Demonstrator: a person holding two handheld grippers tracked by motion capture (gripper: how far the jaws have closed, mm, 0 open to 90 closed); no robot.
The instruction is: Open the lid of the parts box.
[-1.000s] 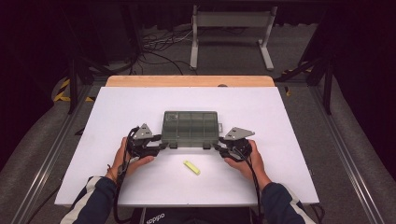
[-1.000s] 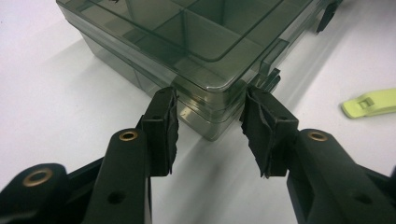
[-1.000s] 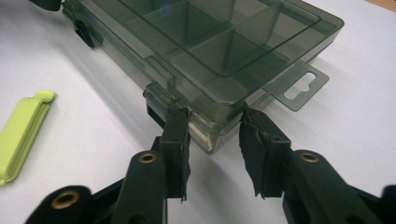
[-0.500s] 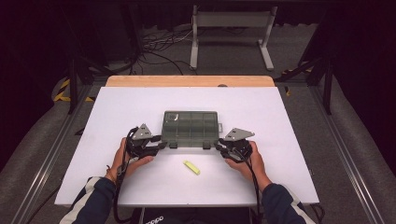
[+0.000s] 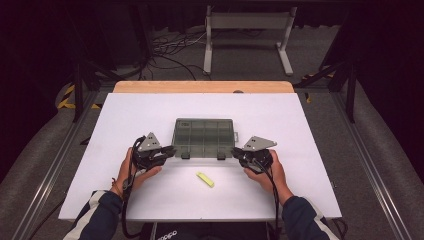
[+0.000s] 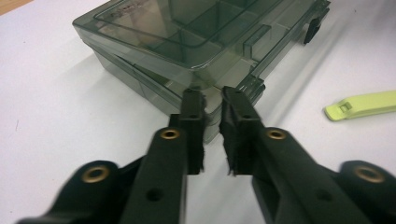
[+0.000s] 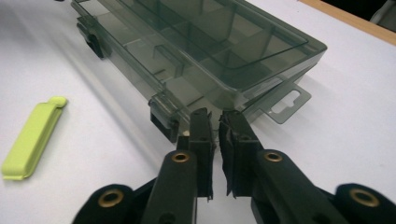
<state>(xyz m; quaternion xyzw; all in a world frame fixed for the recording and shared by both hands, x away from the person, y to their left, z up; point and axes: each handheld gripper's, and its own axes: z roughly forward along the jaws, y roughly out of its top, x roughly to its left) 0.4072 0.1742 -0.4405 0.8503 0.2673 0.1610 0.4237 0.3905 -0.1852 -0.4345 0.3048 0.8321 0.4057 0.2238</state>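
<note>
A smoke-grey transparent compartment box [image 5: 204,136] lies flat near the middle of the white table [image 5: 310,130], lid closed, with its two dark latches on the edge facing the person. Its internal dividers are visible through the lid in both gripper views. The left gripper [image 5: 170,149] is positioned at the box's near left corner; in the left gripper view [image 6: 212,100] its jaws stand almost together with a narrow gap between the pads, their tips right at the corner's rim, and whether they pinch the plastic cannot be told. The right gripper [image 5: 235,152] is positioned at the near right corner; in the right gripper view [image 7: 215,119] its jaws are likewise nearly closed with a thin gap, tips against the corner beside a latch, grip uncertain. A yellow-green clip [image 5: 204,179] lies on the table just in front of the box, between the two hands and apart from both grippers.
</note>
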